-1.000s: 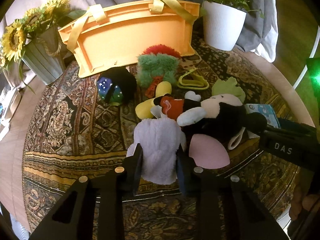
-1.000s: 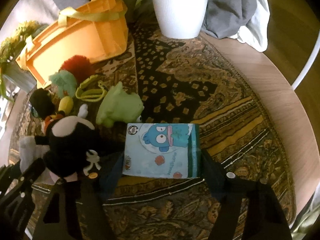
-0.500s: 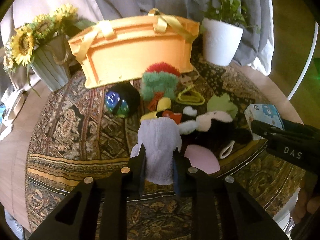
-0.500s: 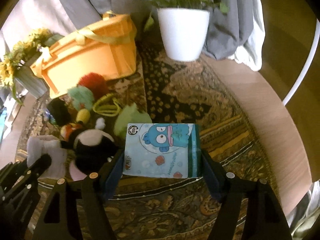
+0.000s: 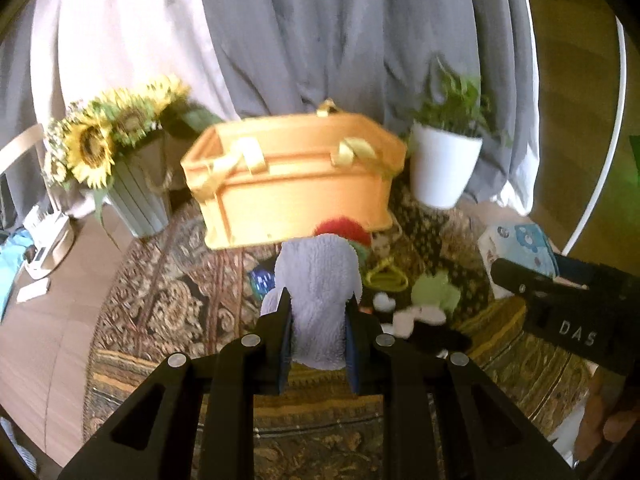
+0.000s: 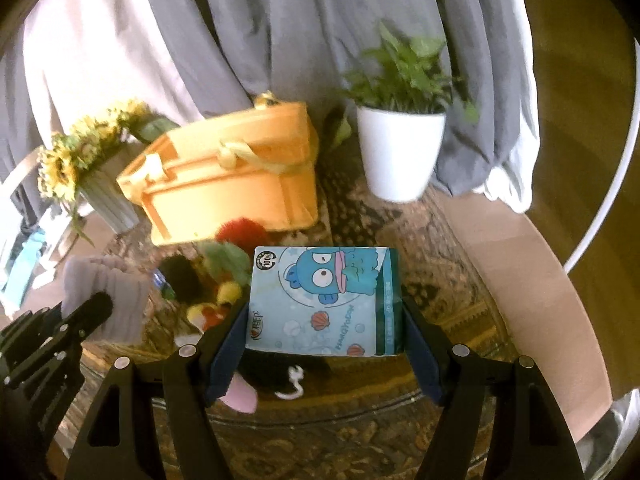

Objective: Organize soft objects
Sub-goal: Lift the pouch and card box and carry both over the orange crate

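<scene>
Fingers (image 5: 283, 332) of the left gripper (image 5: 318, 338) are clenched on a lavender plush towel (image 5: 318, 280), held above the desk with its long axis running away from the camera toward 12 o'clock, its rounded end pointing at the orange basket (image 5: 296, 184). Fingers (image 6: 226, 344) of the right gripper (image 6: 324, 344) grasp a blue tissue pack (image 6: 324, 300) by its two short sides, printed face up, its long axis lying across from 9 to 3 o'clock.

Below the pack, toward 9 o'clock, plush toys (image 6: 208, 272) lie in a heap on the patterned cloth (image 6: 436, 280) covering the round wooden desk (image 6: 532, 280). A white potted plant (image 6: 400, 152) stands at 1 o'clock, sunflowers (image 5: 104, 140) at 10 o'clock, with grey curtains (image 5: 320, 32) hanging behind.
</scene>
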### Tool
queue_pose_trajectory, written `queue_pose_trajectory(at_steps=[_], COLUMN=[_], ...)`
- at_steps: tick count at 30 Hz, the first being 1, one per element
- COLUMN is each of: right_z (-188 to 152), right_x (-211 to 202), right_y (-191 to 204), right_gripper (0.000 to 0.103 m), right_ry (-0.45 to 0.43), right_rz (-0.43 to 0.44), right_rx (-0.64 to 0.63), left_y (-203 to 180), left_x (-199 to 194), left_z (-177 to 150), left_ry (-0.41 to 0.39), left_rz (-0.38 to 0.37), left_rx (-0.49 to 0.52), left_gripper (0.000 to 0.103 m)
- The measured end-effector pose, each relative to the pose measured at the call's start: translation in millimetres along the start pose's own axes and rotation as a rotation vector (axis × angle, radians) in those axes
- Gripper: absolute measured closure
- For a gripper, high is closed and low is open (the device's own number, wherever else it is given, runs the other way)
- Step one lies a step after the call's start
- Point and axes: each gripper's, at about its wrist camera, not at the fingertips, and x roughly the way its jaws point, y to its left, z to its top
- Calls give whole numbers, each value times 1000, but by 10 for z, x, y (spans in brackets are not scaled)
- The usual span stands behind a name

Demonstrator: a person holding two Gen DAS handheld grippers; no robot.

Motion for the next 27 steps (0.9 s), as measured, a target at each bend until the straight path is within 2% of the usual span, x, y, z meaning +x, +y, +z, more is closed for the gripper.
queue_pose_trajectory(at_steps=[10,27], right_z=[296,742], right_x=[-199,-220], right_y=[187,369], right_gripper=[30,30], right_ry=[-108,-235], right_rz=[51,117], right_rx=[-21,-55], left_y=[171,321], left_x=[-263,-413], left_z=[331,693], left_ry=[-132,-273], left_rz=[10,42], left_rx=[-33,-52], left_gripper=[81,80])
